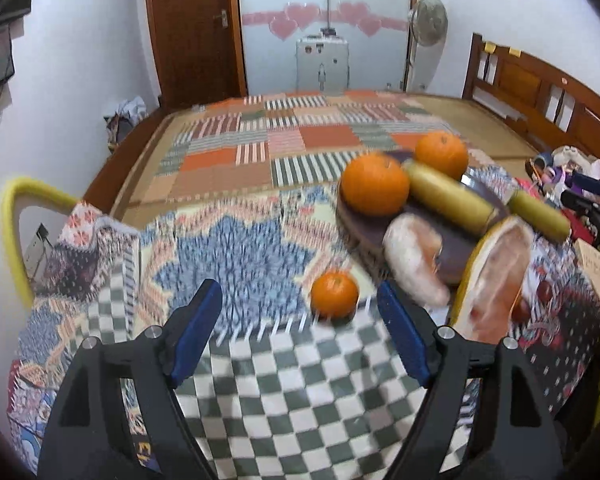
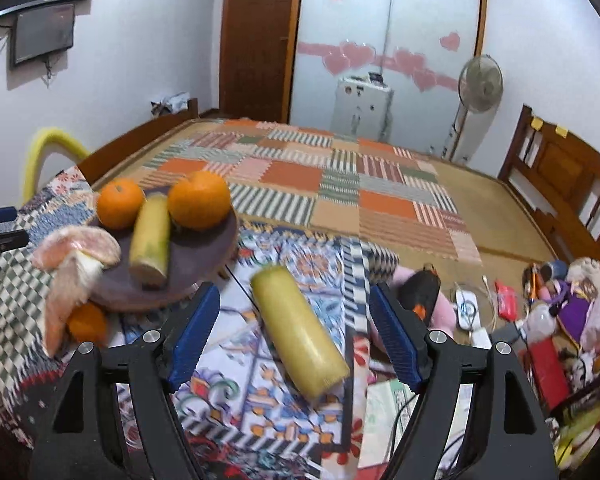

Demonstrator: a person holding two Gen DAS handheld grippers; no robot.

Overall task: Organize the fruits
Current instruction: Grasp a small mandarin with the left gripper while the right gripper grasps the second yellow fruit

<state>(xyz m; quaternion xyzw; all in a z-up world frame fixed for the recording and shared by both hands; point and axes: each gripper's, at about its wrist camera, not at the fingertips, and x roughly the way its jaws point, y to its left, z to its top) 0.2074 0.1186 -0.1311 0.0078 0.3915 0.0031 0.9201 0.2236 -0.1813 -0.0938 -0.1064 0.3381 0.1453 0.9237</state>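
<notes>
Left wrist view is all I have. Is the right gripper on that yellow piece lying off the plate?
Observer: No. The right gripper is open. The yellow piece lies on the cloth and shows between the open jaws, with neither pad on it.
Operator: Anything on the far side of it that I can't see?
Observer: Yes. A white gadget with a cable lies to the right of the piece, off the cloth, among other clutter.
</notes>
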